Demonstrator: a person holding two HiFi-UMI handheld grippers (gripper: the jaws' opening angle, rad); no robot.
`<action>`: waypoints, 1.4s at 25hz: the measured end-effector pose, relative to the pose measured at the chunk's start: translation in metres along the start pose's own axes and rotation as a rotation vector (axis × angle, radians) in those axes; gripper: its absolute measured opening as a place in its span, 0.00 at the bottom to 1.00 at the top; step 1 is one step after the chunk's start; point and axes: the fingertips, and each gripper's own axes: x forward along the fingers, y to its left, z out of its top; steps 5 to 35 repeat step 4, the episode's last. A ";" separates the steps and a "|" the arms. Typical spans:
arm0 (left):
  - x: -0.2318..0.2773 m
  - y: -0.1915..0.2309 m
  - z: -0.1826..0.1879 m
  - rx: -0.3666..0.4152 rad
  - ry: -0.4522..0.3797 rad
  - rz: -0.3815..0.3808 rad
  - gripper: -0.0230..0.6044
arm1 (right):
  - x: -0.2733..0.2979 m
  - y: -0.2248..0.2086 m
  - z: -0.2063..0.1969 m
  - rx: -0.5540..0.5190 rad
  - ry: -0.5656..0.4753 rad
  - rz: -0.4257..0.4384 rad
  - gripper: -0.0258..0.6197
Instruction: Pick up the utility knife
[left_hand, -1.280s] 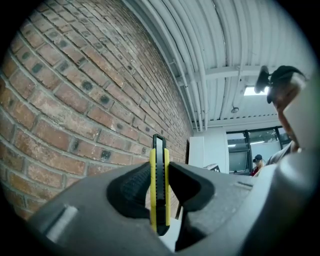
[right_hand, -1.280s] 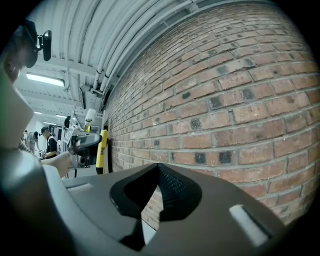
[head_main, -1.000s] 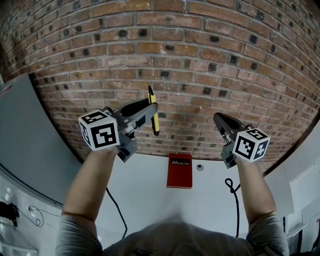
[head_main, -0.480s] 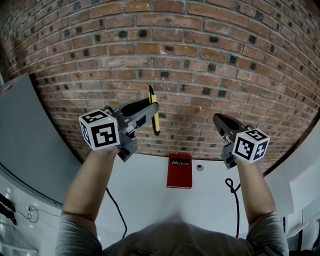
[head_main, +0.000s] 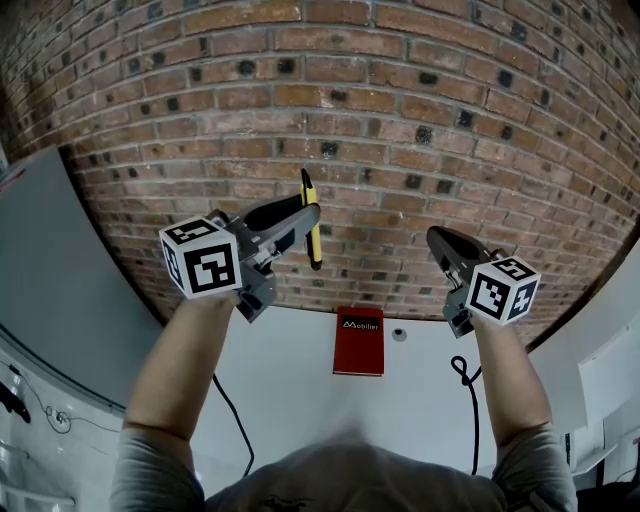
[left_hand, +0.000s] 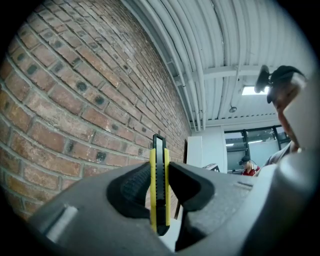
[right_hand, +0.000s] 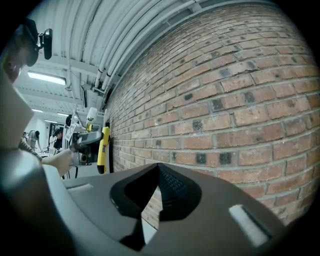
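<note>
A yellow and black utility knife (head_main: 310, 222) stands upright in front of the brick wall, held up in the air by my left gripper (head_main: 304, 222), which is shut on it. In the left gripper view the knife (left_hand: 159, 185) is pinched edge-on between the two dark pads. My right gripper (head_main: 438, 240) is raised at the right, shut, with nothing between its jaws (right_hand: 159, 192). From the right gripper view the knife (right_hand: 103, 148) and the left gripper show far off at the left.
A red booklet (head_main: 360, 340) lies on the white table (head_main: 300, 390) below the grippers, with a small round grey thing (head_main: 400, 335) beside it. Black cables (head_main: 462, 385) run across the table. The brick wall (head_main: 400, 120) stands close ahead; a grey panel (head_main: 50, 260) is at the left.
</note>
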 end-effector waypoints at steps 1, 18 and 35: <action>0.000 0.000 0.000 0.000 0.000 0.000 0.23 | 0.000 0.000 0.000 0.001 0.000 0.001 0.05; 0.000 -0.001 0.001 -0.001 -0.001 -0.001 0.23 | 0.000 0.001 0.000 0.003 0.000 0.003 0.05; 0.000 -0.001 0.001 -0.001 -0.001 -0.001 0.23 | 0.000 0.001 0.000 0.003 0.000 0.003 0.05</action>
